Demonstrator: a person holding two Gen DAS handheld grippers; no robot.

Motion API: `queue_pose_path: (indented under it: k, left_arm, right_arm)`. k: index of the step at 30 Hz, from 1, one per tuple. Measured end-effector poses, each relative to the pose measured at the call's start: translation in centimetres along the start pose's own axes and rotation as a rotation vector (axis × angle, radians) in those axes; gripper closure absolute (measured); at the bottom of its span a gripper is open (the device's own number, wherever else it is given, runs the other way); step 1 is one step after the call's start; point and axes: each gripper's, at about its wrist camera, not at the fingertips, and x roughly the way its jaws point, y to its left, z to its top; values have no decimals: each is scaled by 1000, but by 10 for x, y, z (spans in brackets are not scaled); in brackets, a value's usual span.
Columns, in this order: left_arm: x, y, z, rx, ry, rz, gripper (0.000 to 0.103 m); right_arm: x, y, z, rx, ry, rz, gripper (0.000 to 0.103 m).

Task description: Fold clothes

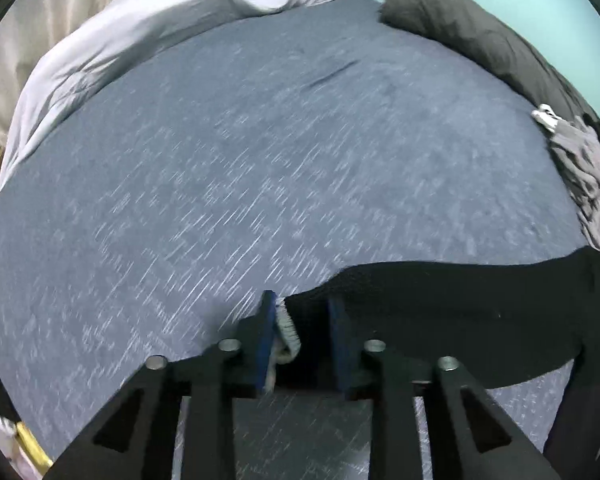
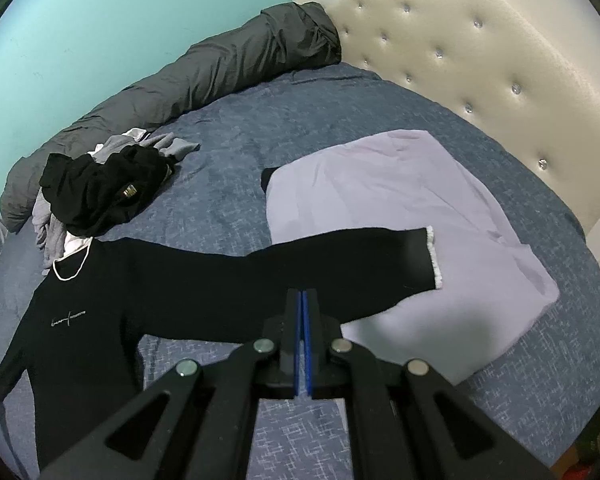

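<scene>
On a blue bedspread (image 1: 220,160), the left gripper (image 1: 300,312) is hanging partly open around a black sweater's (image 2: 204,280) white-trimmed cuff (image 1: 286,328), while the right gripper (image 2: 302,304) is hovering fully closed and empty, lilac garment (image 2: 400,208) at one o'clock.

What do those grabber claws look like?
Both look alike. The left gripper and the right gripper are black plastic, with flat blue pads inside the fingers, round silver bolts at the joints, and triangle-shaped holes in the outer bars. No cables or sleeves show.
</scene>
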Motion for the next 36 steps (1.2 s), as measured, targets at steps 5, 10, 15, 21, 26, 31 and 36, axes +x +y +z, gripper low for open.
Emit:
queue_pose_path:
  k: [5,10,15,21,26,31,36]
  left_arm:
    - [-18,-4,-12,-25,-27,7,38]
    - [-39,-25,-23,-66,-51,-49,38]
    - [-54,-66,-36,-71,-83,-136,34]
    - [-56,-126,-62,-33,-84,-219,34]
    - [-48,-161,-90,-28,-67,-239,34]
    - [-36,-191,-112,-8,-35,-251,34]
    - [-33,-211,-133,21,-46,-255,34]
  right_arm:
    - [13,-24,1,66,43,-23,79]
    - [20,-50,-5,140,68,-27,58]
    - [26,-83,-6,273,55,-13,58]
    - [37,-110,0,387,35,12,50]
    - [56,-117,4,394,42,19,50]
    - [69,-122,3,410,26,40,50]
    - [73,-117,5,363,3,38,56]
